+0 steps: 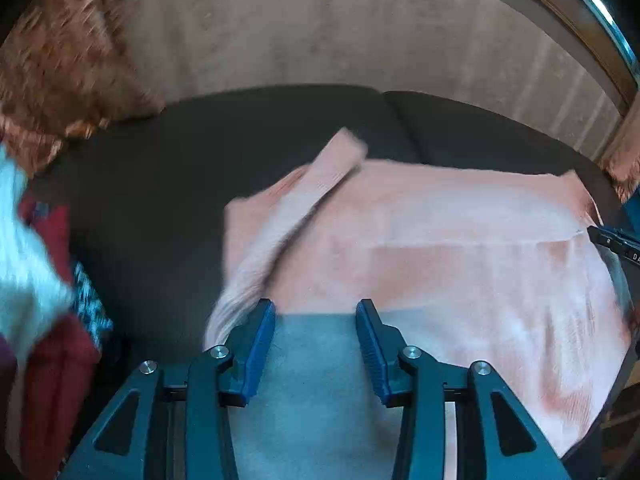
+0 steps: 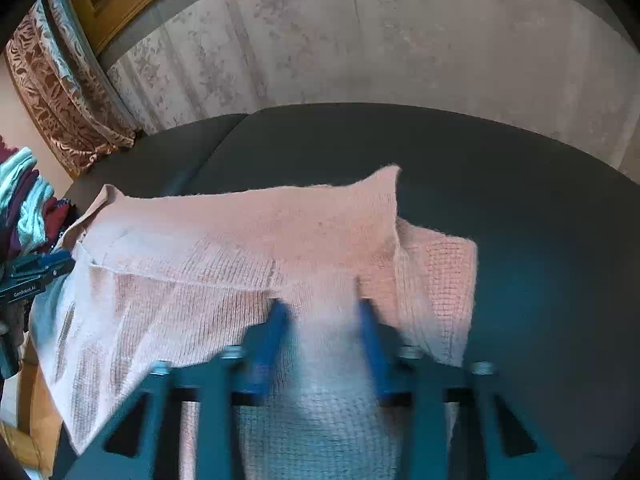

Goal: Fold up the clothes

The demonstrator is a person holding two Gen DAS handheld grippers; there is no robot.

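Observation:
A pink knitted garment (image 1: 440, 240) lies spread on a dark cushioned surface (image 1: 160, 180). One sleeve (image 1: 320, 184) is folded diagonally across its left side. My left gripper (image 1: 316, 308) hangs over the garment's near edge, open, with shaded cloth under the gap and nothing pinched. In the right wrist view the same garment (image 2: 200, 240) has a raised corner (image 2: 384, 184) at the back. My right gripper (image 2: 320, 304) is blurred; its jaws stand apart with a ridge of cloth between them, and I cannot see the pads pressing on it. Each gripper also shows in the other's view: the right gripper (image 1: 616, 244), the left gripper (image 2: 36, 272).
A pile of white, red and patterned clothes (image 1: 32, 280) sits left of the garment, also visible as a clothes pile (image 2: 28, 208). A brown patterned curtain (image 2: 60, 92) hangs at the back left. A pale wall (image 2: 360, 40) rises behind the dark surface (image 2: 520, 200).

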